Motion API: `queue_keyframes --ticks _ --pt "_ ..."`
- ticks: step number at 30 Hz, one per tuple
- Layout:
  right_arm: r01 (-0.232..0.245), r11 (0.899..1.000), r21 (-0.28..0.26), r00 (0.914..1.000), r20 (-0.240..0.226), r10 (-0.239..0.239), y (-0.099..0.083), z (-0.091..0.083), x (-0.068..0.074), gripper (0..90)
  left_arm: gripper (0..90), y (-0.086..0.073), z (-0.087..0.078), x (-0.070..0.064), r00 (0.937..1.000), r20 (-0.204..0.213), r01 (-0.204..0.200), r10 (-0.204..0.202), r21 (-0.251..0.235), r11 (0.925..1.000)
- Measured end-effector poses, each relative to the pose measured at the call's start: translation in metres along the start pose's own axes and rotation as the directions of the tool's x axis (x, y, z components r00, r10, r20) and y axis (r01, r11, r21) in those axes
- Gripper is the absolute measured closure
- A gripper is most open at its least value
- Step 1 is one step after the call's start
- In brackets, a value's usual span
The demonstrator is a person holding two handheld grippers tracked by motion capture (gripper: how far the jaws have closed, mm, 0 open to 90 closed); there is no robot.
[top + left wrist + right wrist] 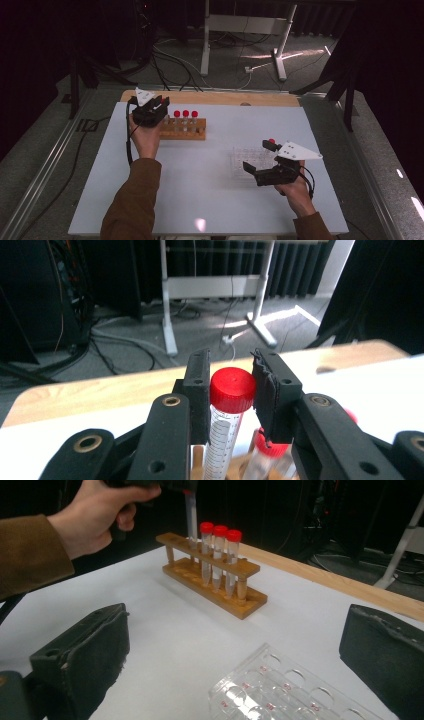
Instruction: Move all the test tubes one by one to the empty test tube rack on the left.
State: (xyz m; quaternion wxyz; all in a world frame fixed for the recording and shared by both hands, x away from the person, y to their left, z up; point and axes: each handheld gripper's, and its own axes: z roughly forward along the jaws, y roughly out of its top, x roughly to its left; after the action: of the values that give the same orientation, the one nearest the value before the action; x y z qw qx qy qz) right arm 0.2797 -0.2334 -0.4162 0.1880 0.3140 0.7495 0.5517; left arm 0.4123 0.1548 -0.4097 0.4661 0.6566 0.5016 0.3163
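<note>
A wooden rack [186,133] stands at the back left of the white table and carries three red-capped tubes [185,114]. My left gripper [162,107] hovers over the rack's left end. In the left gripper view it [231,375] is shut on the red cap of a further graduated tube [222,437], held upright. In the right gripper view that tube [190,515] hangs with its lower end at the wooden rack [215,587]. My right gripper [259,156] is open over a clear plastic rack [245,159], with its pads [85,650] wide apart and nothing between them.
The clear plastic rack [280,690] has several empty holes. A small red cap [271,141] shows just behind the right gripper's far jaw. A wooden strip [220,97] borders the table's back edge. Beyond it are desk legs [282,50] and cables on the floor.
</note>
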Motion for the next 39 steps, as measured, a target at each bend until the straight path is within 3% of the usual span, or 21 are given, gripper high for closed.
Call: queue_keyframes --ticks 9,16,22,28,31,36,39 --pt "-0.009 1.000 -0.007 1.0000 0.003 0.009 0.000 -0.001 -0.002 0.0 70.7 -0.029 0.012 0.004 0.9996 -0.013 0.024 -0.023 0.072 0.9971" --pt "-0.016 1.000 -0.012 0.9997 0.016 0.016 -0.001 -0.002 -0.005 0.0 69.2 -0.032 0.012 0.006 0.9993 -0.006 0.037 -0.036 0.080 0.9961" --pt "-0.042 0.998 -0.039 0.9953 0.086 0.045 -0.003 -0.010 -0.020 0.0 41.9 -0.034 -0.002 0.010 0.9942 0.041 0.098 -0.100 0.050 0.9940" --pt "-0.094 0.995 -0.035 0.9764 0.192 0.099 -0.013 -0.014 -0.042 0.0 16.8 -0.045 -0.026 0.011 0.9909 0.045 0.126 -0.127 0.025 0.9917" --pt "-0.120 0.993 -0.004 0.9707 0.209 0.118 -0.021 -0.009 -0.050 0.9 13.0 -0.051 -0.041 0.011 0.9876 0.063 0.143 -0.144 0.017 0.9895" --pt "-0.148 0.988 0.044 0.9617 0.240 0.133 -0.032 0.001 -0.059 6.6 4.5 -0.056 -0.058 0.007 0.9886 0.091 0.118 -0.120 0.023 0.9927" --pt "-0.160 0.985 0.061 0.9545 0.264 0.138 -0.037 0.005 -0.063 14.3 1.3 -0.057 -0.066 0.003 0.9834 0.137 0.119 -0.120 0.012 0.9928"
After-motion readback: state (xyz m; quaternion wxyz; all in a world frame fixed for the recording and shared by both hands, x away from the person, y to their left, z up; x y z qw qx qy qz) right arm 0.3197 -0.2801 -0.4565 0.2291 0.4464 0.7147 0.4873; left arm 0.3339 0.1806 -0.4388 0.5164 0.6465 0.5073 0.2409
